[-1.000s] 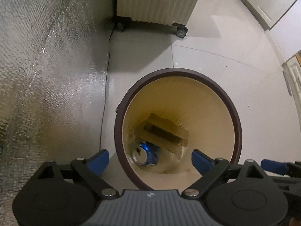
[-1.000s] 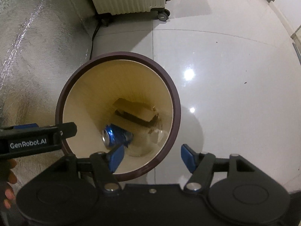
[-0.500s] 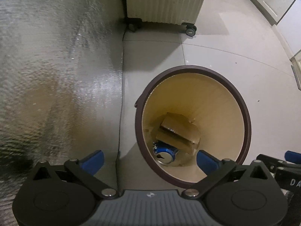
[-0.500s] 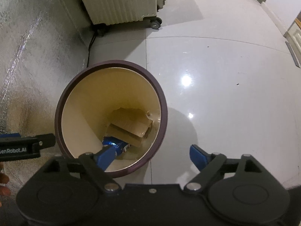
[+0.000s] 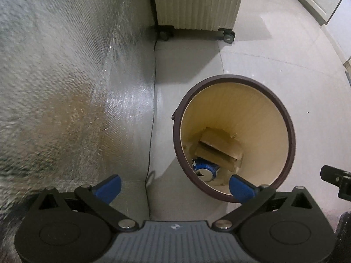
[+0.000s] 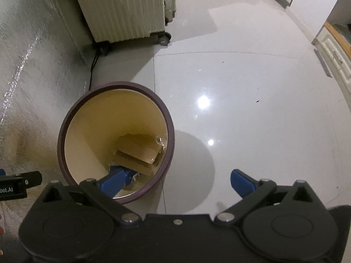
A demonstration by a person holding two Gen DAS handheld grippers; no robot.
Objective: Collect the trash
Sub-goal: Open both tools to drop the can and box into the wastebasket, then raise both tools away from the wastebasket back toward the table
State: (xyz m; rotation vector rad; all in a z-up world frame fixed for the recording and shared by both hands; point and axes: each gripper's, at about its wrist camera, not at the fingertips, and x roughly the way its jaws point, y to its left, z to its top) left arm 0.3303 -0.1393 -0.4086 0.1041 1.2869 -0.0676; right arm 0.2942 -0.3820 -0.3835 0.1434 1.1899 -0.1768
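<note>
A round bin with a dark brown rim (image 5: 285,118) and cream inside stands on the tiled floor. At its bottom lie a folded cardboard piece (image 5: 219,148) and a blue drink can (image 5: 205,169). My left gripper (image 5: 174,187) hangs above the bin's left edge, open and empty. In the right wrist view the bin (image 6: 63,135) sits lower left, with the cardboard (image 6: 138,153) and the can (image 6: 132,175) partly behind my left blue finger. My right gripper (image 6: 177,181) is above the bin's right edge; its jaws are opening with nothing between them.
A cream ribbed suitcase on wheels (image 5: 197,2) stands behind the bin. A silver textured sheet (image 5: 54,76) covers the left side, and a black cable (image 5: 152,131) runs along its foot. White cabinets (image 6: 333,50) line the far right. Glossy floor tiles (image 6: 241,87) spread to the right.
Both grippers have risen and drawn back from the bin, which now looks smaller. The bin has slid right in the left view. The right jaws have spread wider.
</note>
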